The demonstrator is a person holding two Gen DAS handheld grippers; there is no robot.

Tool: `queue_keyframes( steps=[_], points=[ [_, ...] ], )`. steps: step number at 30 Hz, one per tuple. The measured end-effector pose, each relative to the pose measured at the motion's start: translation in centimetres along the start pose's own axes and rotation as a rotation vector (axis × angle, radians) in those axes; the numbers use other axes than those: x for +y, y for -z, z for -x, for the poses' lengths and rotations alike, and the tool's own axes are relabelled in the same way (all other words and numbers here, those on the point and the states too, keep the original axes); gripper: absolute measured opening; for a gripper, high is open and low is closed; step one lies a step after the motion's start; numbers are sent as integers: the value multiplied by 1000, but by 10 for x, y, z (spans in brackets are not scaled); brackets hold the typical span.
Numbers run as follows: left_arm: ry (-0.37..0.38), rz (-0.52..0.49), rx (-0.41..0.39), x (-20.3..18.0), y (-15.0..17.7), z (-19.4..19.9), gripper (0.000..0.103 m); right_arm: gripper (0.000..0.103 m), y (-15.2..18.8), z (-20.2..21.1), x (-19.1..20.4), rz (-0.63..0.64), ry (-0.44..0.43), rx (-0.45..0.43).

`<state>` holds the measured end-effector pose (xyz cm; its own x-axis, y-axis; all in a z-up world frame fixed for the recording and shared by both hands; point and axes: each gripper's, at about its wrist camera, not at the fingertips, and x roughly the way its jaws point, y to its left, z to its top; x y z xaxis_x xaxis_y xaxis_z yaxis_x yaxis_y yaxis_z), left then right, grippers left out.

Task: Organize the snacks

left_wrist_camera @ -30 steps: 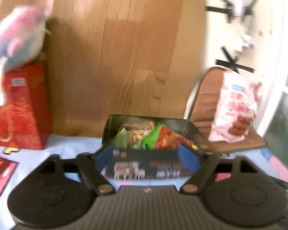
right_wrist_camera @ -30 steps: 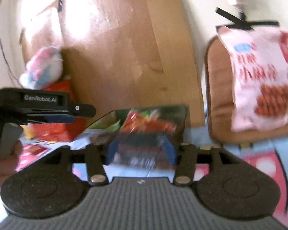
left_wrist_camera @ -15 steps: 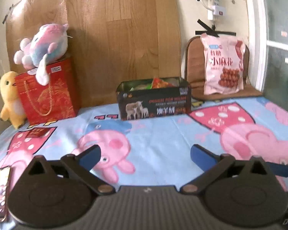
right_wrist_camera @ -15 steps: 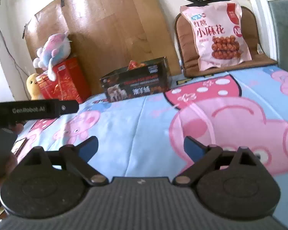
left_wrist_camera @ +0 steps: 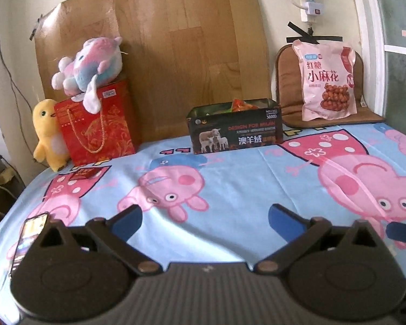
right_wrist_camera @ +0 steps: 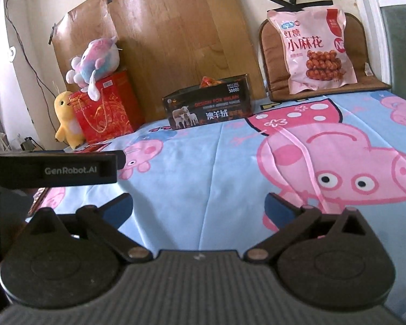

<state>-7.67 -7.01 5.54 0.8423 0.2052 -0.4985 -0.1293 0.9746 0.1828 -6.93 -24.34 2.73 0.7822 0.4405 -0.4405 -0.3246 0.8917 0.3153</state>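
A black box (left_wrist_camera: 235,128) with sheep pictures stands at the back of the table, with snack packets (left_wrist_camera: 242,104) showing over its rim. It also shows in the right wrist view (right_wrist_camera: 208,107). A large pink snack bag (left_wrist_camera: 326,80) leans on a brown cushion at the back right, also in the right wrist view (right_wrist_camera: 315,47). My left gripper (left_wrist_camera: 204,220) is open and empty, low over the tablecloth, far in front of the box. My right gripper (right_wrist_camera: 199,207) is open and empty too. The left gripper's body (right_wrist_camera: 54,168) shows at the left of the right wrist view.
A blue cartoon-pig tablecloth (left_wrist_camera: 243,189) covers the table. A red gift bag (left_wrist_camera: 96,123) with a plush toy (left_wrist_camera: 90,66) on top and a yellow plush (left_wrist_camera: 47,132) stand at the back left. A phone (left_wrist_camera: 29,239) lies at the near left. A wooden board (left_wrist_camera: 181,48) leans on the wall.
Both grippers have pulled back from the black box toward the table's near side and have opened wide. The box stays at the back.
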Motion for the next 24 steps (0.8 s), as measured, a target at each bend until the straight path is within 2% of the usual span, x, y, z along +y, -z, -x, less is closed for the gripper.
queue_keyframes(
  steps=[10,24],
  points=[
    [-63,46,-12,2,4,9,103,103,5,10,1,-20,-15,0],
    [-143,23,-11,6,10,2,103,103,7,11,1,-29,-32,14]
  ],
)
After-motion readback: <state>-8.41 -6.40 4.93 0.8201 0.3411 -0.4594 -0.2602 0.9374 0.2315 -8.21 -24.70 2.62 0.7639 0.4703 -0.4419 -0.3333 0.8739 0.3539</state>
